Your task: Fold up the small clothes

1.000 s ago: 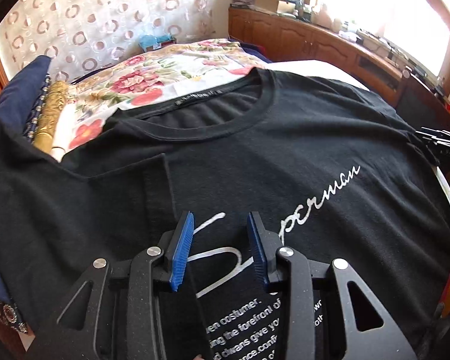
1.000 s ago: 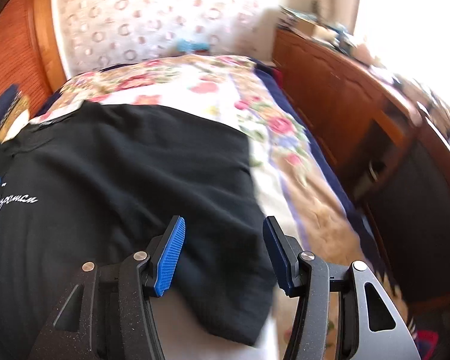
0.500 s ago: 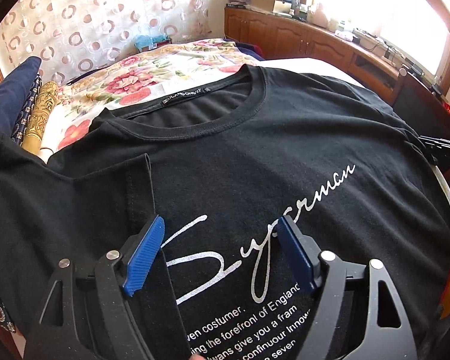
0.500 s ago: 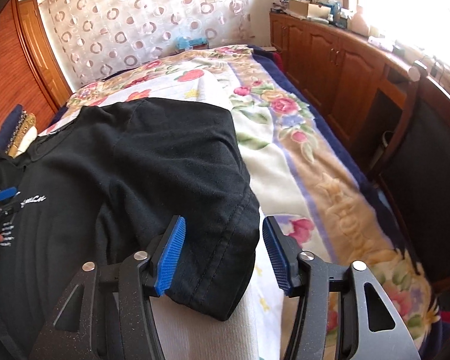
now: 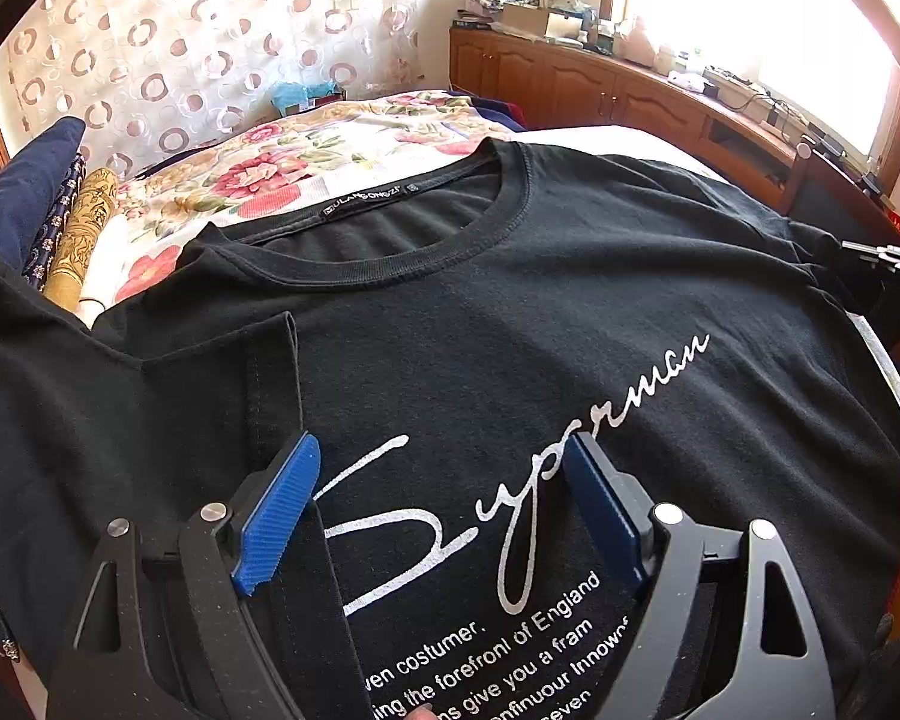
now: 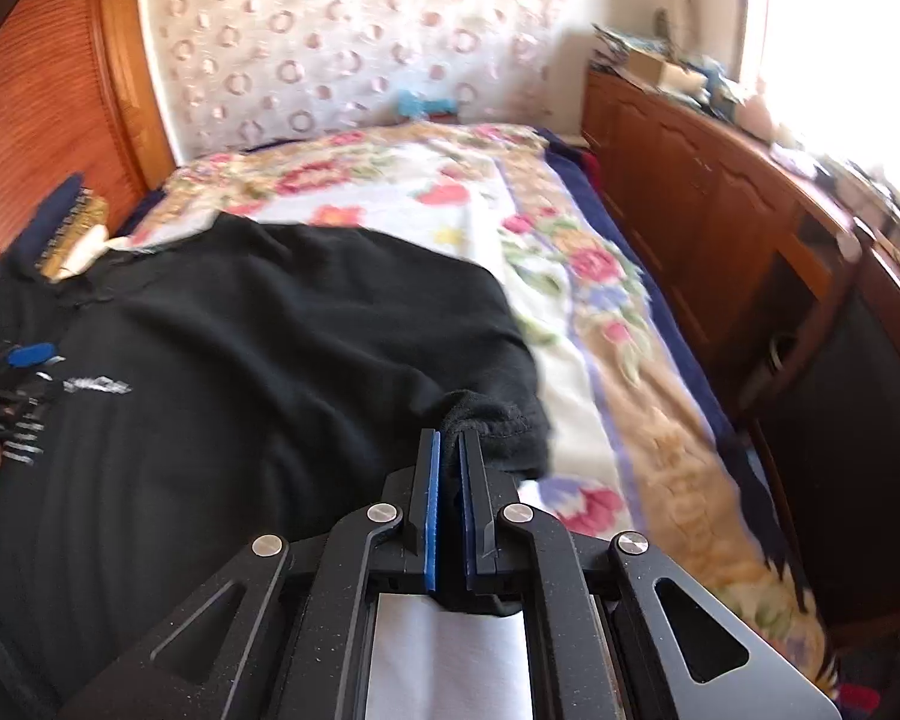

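A black T-shirt (image 5: 510, 312) with white script print lies front up on the bed, its left sleeve (image 5: 210, 396) folded in over the chest. My left gripper (image 5: 438, 456) hovers over the print with its jaws opening wide, and nothing is pinched between its blue pads. In the right wrist view the same T-shirt (image 6: 240, 360) spreads to the left. My right gripper (image 6: 450, 438) is shut on the hem of the right sleeve (image 6: 504, 420), which bunches up at the pads. The left gripper (image 6: 24, 360) shows at that view's far left edge.
A floral blanket (image 6: 570, 276) covers the bed beyond the shirt. Wooden cabinets (image 6: 720, 210) run along the right side under a bright window. Dark blue cloth (image 5: 24, 180) and a gold roll (image 5: 84, 228) lie at the left. A white sheet (image 6: 450, 660) shows beneath the right gripper.
The left gripper's jaws spread from half shut to wide over the print. The right gripper's jaws closed onto the right sleeve hem, which now bunches between them.
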`<state>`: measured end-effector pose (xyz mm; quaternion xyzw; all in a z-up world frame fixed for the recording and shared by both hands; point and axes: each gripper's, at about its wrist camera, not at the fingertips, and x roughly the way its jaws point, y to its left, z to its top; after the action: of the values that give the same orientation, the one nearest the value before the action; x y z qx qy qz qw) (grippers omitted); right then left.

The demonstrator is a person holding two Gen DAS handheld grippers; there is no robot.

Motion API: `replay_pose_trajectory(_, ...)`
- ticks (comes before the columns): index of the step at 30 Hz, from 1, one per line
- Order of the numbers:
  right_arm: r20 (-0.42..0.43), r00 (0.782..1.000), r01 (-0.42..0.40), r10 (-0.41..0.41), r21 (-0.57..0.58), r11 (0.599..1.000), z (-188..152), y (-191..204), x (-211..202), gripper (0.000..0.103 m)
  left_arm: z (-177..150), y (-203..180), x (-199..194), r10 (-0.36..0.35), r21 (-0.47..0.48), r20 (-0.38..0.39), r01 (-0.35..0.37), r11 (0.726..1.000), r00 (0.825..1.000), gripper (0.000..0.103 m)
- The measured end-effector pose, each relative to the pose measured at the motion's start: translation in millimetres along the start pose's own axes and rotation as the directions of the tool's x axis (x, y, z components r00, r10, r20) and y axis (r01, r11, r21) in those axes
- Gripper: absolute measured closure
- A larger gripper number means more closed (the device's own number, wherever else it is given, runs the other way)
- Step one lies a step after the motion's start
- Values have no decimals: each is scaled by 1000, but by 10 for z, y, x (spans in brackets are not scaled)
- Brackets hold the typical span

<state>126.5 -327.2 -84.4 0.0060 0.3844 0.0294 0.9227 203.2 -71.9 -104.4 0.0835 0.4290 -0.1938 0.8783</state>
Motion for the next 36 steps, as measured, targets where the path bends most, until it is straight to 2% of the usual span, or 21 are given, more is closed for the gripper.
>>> replay_pose_trajectory(4,34,998,-56,58,-45,997,99,214,-46,98,-1,3,1,0,0,0,0,1000,1000,19)
replay_pose_trajectory(7,48,990,-134,136,-52,990,170,343,-23,98,3,-2,4,0,0,0,0,1000,1000,19)
replay_pose_trajectory(12,8,972,-230,233,-115,966,178,702,190,98,2,-11,-14,18,-6,-3,-18,1000,1000,19)
replay_pose_trajectory(17,-39,966,-260,257,-136,956,140,853,374,97,12,41,-145,35,-28,36,-34,999,999,19)
replay_pose_trajectory(21,-66,967,-254,247,-134,958,91,851,465,97,26,73,-268,42,-40,69,-40,998,997,19)
replay_pose_trajectory(23,-73,967,-250,242,-119,961,113,822,452,94,30,83,-326,38,-43,86,-35,998,996,19)
replay_pose_trajectory(27,-76,967,-252,245,-112,961,178,873,313,92,39,94,-415,33,-53,109,-27,998,993,19)
replay_pose_trajectory(31,-40,975,-224,221,-126,966,260,897,153,75,54,93,-452,33,-53,120,-27,998,992,19)
replay_pose_trajectory(34,-5,984,-177,177,-127,976,288,777,34,68,56,86,-469,33,-54,124,-27,998,992,19)
replay_pose_trajectory(36,-1,990,-137,138,-104,985,296,663,52,68,57,86,-472,33,-57,126,-26,998,991,19)
